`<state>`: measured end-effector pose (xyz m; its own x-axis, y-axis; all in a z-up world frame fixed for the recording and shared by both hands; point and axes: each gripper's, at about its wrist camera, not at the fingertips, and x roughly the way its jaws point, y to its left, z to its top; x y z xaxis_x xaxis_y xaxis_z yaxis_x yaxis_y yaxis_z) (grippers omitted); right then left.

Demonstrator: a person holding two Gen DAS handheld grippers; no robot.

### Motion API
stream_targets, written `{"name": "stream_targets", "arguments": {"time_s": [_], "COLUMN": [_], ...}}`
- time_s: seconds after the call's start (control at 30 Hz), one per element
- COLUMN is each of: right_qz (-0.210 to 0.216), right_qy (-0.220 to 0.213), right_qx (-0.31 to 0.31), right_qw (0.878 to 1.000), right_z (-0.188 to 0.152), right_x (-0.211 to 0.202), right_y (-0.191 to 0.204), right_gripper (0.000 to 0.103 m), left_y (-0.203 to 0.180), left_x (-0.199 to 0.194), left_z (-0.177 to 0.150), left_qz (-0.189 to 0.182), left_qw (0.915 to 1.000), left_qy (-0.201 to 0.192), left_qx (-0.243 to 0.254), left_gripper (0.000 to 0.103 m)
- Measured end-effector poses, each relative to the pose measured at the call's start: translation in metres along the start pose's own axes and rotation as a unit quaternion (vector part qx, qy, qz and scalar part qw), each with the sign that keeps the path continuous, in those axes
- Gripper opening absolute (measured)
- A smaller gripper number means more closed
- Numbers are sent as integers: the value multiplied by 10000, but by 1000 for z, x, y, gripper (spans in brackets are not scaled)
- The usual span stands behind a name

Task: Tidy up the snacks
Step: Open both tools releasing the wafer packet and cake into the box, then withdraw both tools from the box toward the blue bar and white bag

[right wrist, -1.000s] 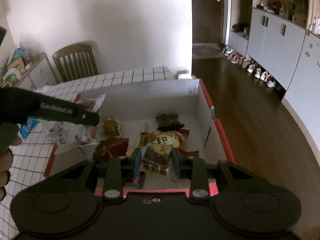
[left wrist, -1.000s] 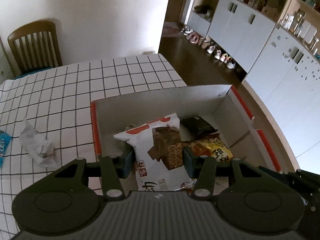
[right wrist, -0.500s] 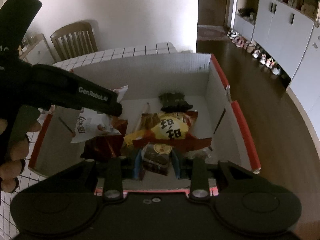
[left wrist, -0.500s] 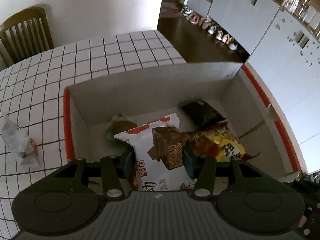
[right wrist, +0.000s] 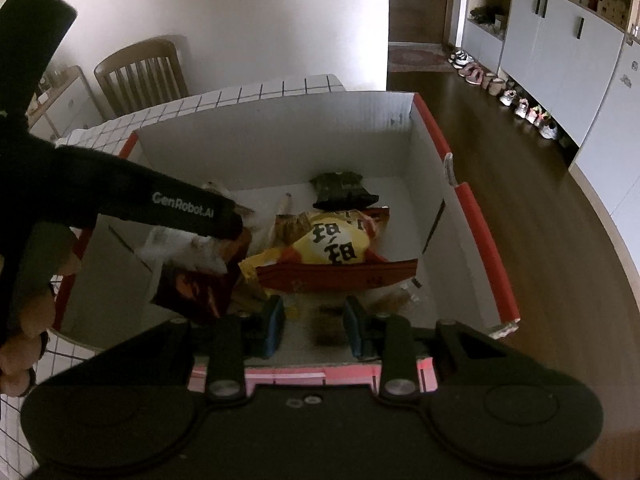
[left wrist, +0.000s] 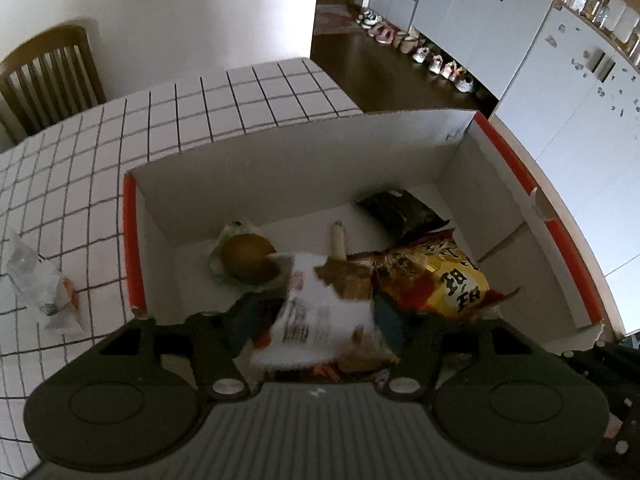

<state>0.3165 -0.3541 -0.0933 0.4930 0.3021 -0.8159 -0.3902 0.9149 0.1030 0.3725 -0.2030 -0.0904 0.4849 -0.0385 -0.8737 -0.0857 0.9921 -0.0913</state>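
Fingers (left wrist: 248, 320) of the left gripper are opening, the blurred white packet (left wrist: 316, 316) lengthwise between them.

Your right tongs (right wrist: 314, 326) are matte black with blue pads and silver screws; your left tongs (left wrist: 314, 322) look alike, white "GenRobot.AI" lettering running along the side.

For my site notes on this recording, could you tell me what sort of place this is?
Most likely a home, in a dining area off an entry hall. A wooden chair stands at a table with a grid-patterned cloth, and shoes line the floor beside white cupboards.
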Motion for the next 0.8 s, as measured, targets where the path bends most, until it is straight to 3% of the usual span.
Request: {"name": "stream_targets", "arguments": {"time_s": [0.43,0.67,0.8], "right_qz": [246,246,302], "right_qy": [-269,-612,-710], "right_qx": [169,-75,-101], "right_qw": [9992,9978,9970], "right_z": [-4,-9,-10], "right_x": [-24,-49,-60], "right_y": [-5,5,10], "right_gripper": [39,71,75], "left_y": [10,18,22], "left_x": [-39,-71,-92], "left_z": [-17,-33,-43], "left_qz": [-54,-121,-220], "left_qw": [9994,9981,9971], "left_qy": [-354,-609,-730], "left_qx": [-8,12,36], "left_gripper": [68,68,68]}}
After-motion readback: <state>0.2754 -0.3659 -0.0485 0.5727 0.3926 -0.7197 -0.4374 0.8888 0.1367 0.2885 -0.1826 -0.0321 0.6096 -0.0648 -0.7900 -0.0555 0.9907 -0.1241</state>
